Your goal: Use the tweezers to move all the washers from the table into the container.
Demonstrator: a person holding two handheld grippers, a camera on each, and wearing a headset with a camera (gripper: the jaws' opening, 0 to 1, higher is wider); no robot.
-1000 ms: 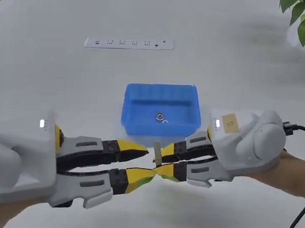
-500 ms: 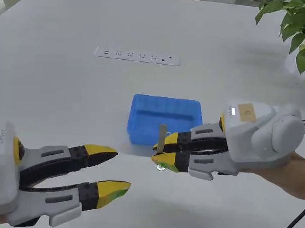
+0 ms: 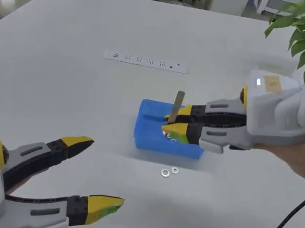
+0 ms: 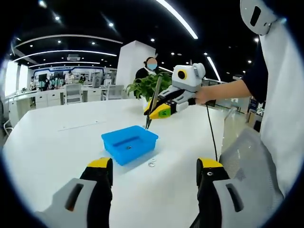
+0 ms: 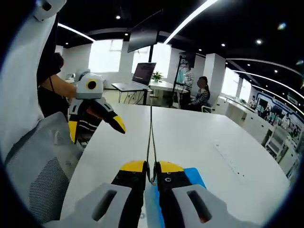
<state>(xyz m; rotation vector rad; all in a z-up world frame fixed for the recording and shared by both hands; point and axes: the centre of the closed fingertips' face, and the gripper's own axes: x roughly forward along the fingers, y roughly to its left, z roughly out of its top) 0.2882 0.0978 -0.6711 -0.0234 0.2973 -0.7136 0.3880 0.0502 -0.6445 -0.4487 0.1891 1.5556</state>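
Note:
My right gripper [image 3: 173, 128] is shut on metal tweezers [image 3: 179, 101] and hovers over the blue container [image 3: 150, 140]. In the left gripper view the tweezers [image 4: 153, 100] slant down from the right gripper [image 4: 160, 110], with their tips just above the container's far rim [image 4: 142, 132]; a washer [image 4: 128, 147] lies inside. Two washers [image 3: 165, 172] [image 3: 175, 170] rest on the white table in front of the container. My left gripper [image 3: 101, 171] is open at the lower left, well apart from the container, holding nothing. In the right gripper view the tweezers [image 5: 151, 133] rise between the shut jaws.
A white power strip [image 3: 146, 61] lies on the table beyond the container. A green plant [image 3: 295, 34] stands at the far right. A cable [image 3: 289, 219] trails from the right gripper. People sit at desks in the background.
The right gripper carried the tweezers away from the left gripper and up over the container. The left gripper drew back to the lower left, jaws wide. The head camera also shifted.

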